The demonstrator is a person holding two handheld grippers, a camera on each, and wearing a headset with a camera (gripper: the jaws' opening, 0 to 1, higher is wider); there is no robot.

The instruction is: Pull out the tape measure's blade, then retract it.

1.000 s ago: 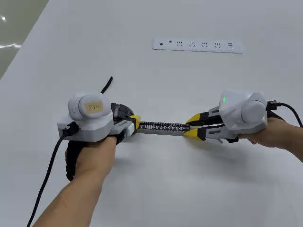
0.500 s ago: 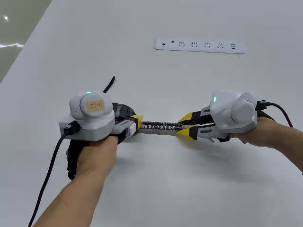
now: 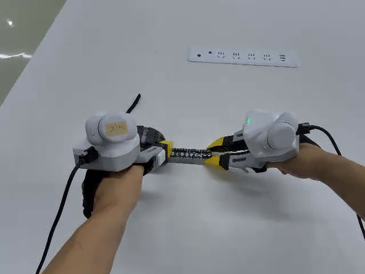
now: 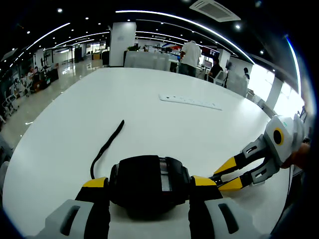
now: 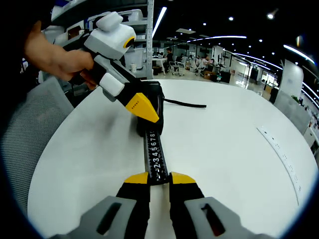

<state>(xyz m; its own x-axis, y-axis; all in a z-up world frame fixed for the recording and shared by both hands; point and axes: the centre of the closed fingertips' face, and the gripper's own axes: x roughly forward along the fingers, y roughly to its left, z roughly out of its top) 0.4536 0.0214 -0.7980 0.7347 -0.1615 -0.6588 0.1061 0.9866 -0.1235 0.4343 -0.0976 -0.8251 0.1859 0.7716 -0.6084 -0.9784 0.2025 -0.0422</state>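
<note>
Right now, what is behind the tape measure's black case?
Behind the case, a black strap lies on the white table, with a white power strip farther back. Where the strap meets the case is hidden.

White yellow-tipped left claw (image 3: 163, 152), matching right claw (image 3: 213, 152), black cables (image 3: 63, 194)

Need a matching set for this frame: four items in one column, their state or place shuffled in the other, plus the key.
Column 1
1. left hand-held gripper
2. right hand-held gripper
3. power strip
4. black strap

Column 2
A. lies at the far side of the table, apart from both grippers
B. shut on the end of the blade
C. lies on the table just beyond the tape measure case
D. shut on the tape measure case

Pairs: 1-D, 2-B, 3-A, 4-C
</note>
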